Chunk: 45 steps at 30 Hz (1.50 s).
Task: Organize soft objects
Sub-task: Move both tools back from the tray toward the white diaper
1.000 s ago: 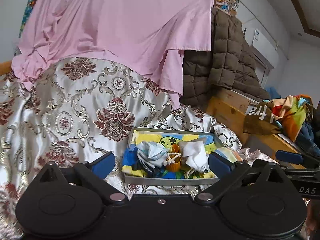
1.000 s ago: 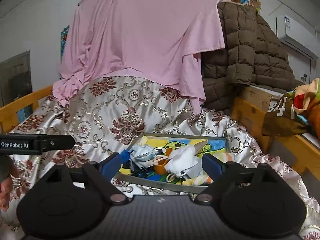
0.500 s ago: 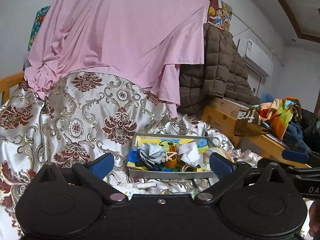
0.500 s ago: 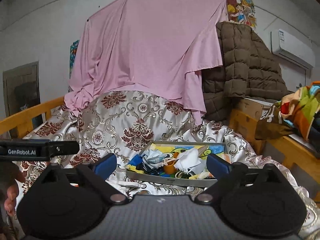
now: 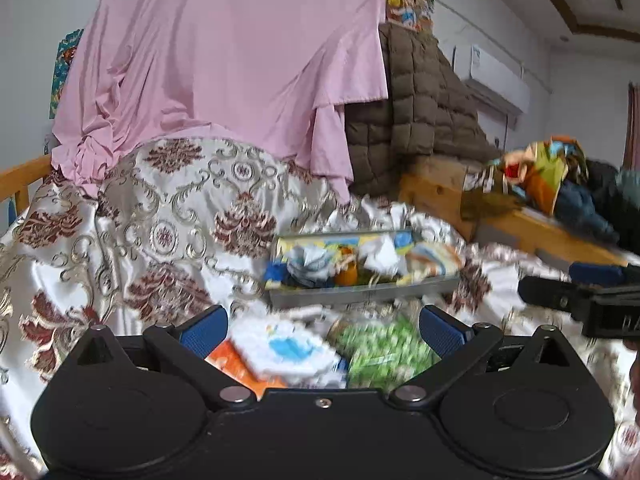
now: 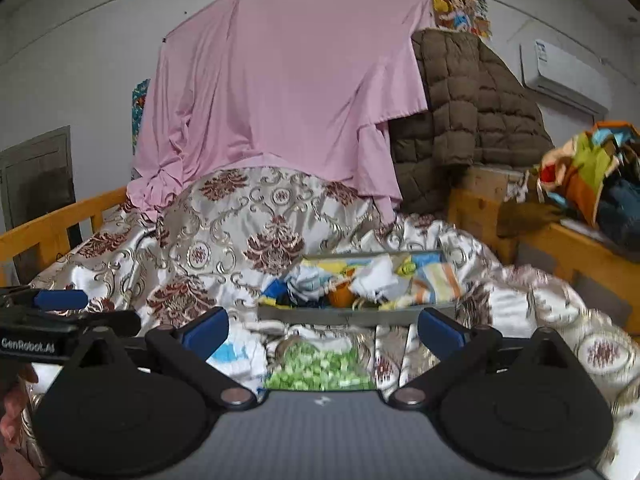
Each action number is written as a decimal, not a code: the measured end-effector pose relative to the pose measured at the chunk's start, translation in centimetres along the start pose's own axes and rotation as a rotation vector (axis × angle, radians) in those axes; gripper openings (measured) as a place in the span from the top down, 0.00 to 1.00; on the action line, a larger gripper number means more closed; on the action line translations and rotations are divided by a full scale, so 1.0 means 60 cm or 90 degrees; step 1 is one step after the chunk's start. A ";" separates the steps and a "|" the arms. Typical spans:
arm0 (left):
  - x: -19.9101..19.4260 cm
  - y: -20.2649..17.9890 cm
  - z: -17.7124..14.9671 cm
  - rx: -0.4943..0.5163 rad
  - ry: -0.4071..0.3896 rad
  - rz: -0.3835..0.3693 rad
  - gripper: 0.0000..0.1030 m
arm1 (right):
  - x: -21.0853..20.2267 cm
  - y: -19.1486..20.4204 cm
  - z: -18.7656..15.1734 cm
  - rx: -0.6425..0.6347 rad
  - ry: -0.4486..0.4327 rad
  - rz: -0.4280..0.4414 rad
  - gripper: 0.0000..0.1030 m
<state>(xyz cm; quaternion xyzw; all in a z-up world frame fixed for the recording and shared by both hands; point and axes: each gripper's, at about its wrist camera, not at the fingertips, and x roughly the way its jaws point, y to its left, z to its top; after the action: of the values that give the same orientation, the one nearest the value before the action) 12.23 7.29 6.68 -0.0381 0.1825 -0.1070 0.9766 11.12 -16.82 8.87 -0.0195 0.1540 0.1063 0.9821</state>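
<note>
**Both grippers empty above loose cloths; tray already crowded**

Left gripper [image 5: 322, 322]: fingers spread wide, nothing between them. It hangs above a white cloth with a blue print [image 5: 286, 350] and a green patterned cloth [image 5: 384, 350], both lying loose on the brocade bedspread [image 5: 160, 216]. An orange item [image 5: 234, 364] shows beside the white cloth; it is too blurred to identify.

Right gripper [image 6: 322, 326]: fingers likewise wide apart, holding nothing, above the same two cloths.

The grey tray [image 6: 352, 314] sits on the bedspread just beyond the loose cloths. It holds crumpled white and blue cloths and a small orange piece, heaped near the rim.

Assessment: the sorting appears part done, with the near cloths yet to be gathered.

Risks:
- The two grippers hang close side by side; reaching for adjacent cloths together could make them collide.
- The glossy, rumpled bedspread may be pinched along with a cloth and drag the tray.
- A further cloth dropped on the heap could slide over the tray's rim.
- Both views are blurred low down, so aim is uncertain.
</note>
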 end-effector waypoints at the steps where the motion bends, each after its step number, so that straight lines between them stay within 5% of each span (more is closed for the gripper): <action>1: 0.001 0.004 -0.007 0.002 0.009 0.001 0.01 | 0.000 0.000 -0.008 0.004 0.005 0.000 0.00; 26: 0.042 0.054 -0.090 -0.029 0.167 0.079 0.01 | 0.054 0.041 -0.139 -0.012 0.134 0.039 0.00; 45: 0.097 0.085 -0.088 -0.070 0.157 0.086 0.01 | 0.107 0.050 -0.143 -0.032 0.121 0.062 0.00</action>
<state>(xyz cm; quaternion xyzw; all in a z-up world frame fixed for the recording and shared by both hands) 16.60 10.78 -0.84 -0.0656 0.3092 -0.0345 0.9481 13.86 -13.22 -1.28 -0.0466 0.2448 0.1551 0.9560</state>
